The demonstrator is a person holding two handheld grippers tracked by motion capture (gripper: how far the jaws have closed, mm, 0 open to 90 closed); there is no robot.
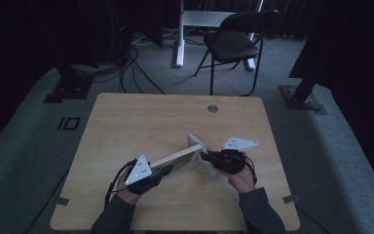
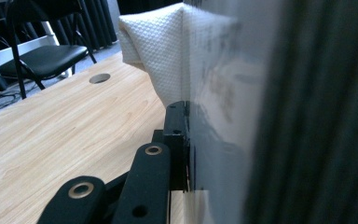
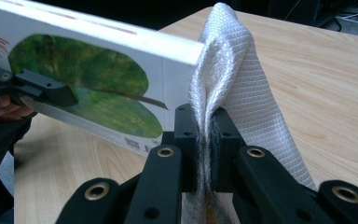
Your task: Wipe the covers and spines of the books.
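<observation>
The right gripper (image 3: 204,140) has its two black jaws pressed together on a fold of the white cloth (image 3: 242,88), the woven fabric bunched between the pads and rising above them in a peak. That peak drapes over the near corner of the book (image 3: 98,79), a thin hardback with a white edge and a green picture on its cover, so cloth and book touch at the corner. The left gripper (image 2: 186,140) is clamped on the book's opposite end: in the left gripper view one jaw lies flat against the glossy cover (image 2: 223,93), with the cloth (image 2: 158,51) hanging at the far end of the book beyond it. In the right gripper view the left gripper (image 3: 37,86) shows as a black jaw across the cover, a hand (image 3: 0,109) behind it. From above, the book (image 1: 177,157) is held tilted between the two grippers, the left gripper (image 1: 161,170) at its lower near end and the right gripper (image 1: 205,156) just beside its higher end, where the cloth (image 1: 197,142) sits. Book, cloth and both hands are over the wooden table (image 1: 126,117), nearer the person than the round hole (image 1: 213,108) at the table's far edge. A black chair (image 1: 233,41) stands on the floor beyond the table.
</observation>
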